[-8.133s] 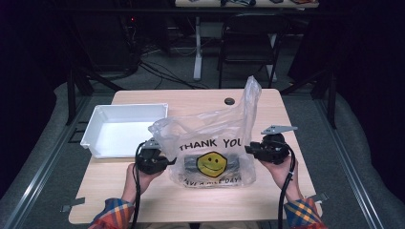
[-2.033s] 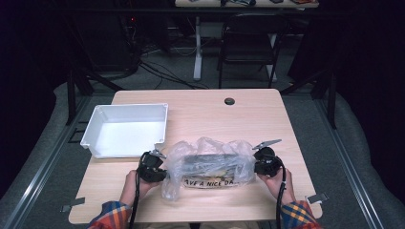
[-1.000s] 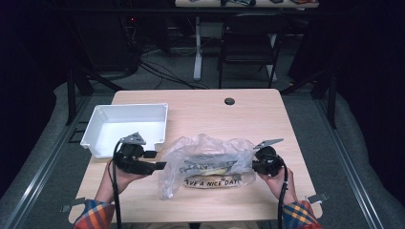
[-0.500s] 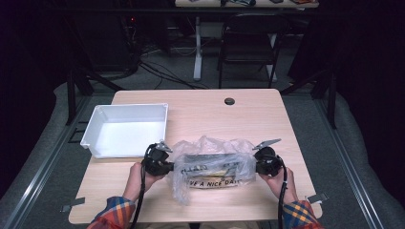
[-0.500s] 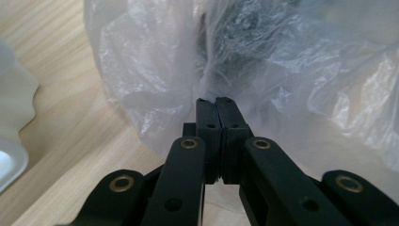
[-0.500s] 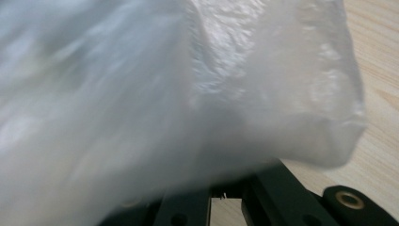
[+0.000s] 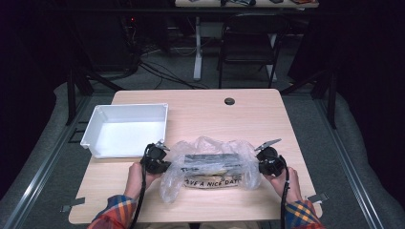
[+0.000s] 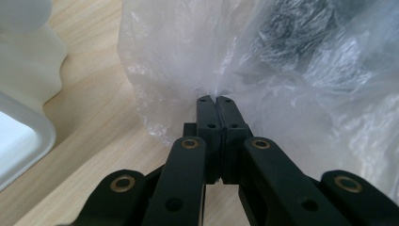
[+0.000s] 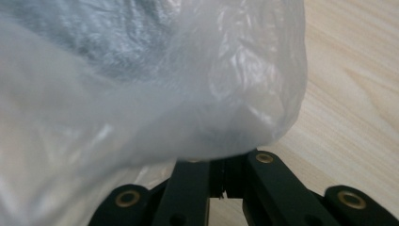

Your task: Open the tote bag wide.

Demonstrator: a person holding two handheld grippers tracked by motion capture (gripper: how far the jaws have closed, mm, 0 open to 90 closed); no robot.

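Currently, both hands are held low near the bench's (image 7: 200, 107) front edge; the plastic bag (image 7: 210, 164), lying between them, is pinched by the left claw (image 8: 216, 101) and right claw (image 7: 260, 162).

The plastic bag (image 7: 210, 167) is clear and milky-white, with black block lettering and a touch of yellow along its near side — something dark grey shows through the film. At ten o'clock from it sits a plain white tray (image 7: 125, 130). The table (image 7: 248, 114) is pale wood grain. Both grippers — left gripper (image 7: 156, 160), right gripper (image 7: 268, 161) — are black. The person's sleeves (image 7: 114, 215) are plaid in orange, blue and yellow.
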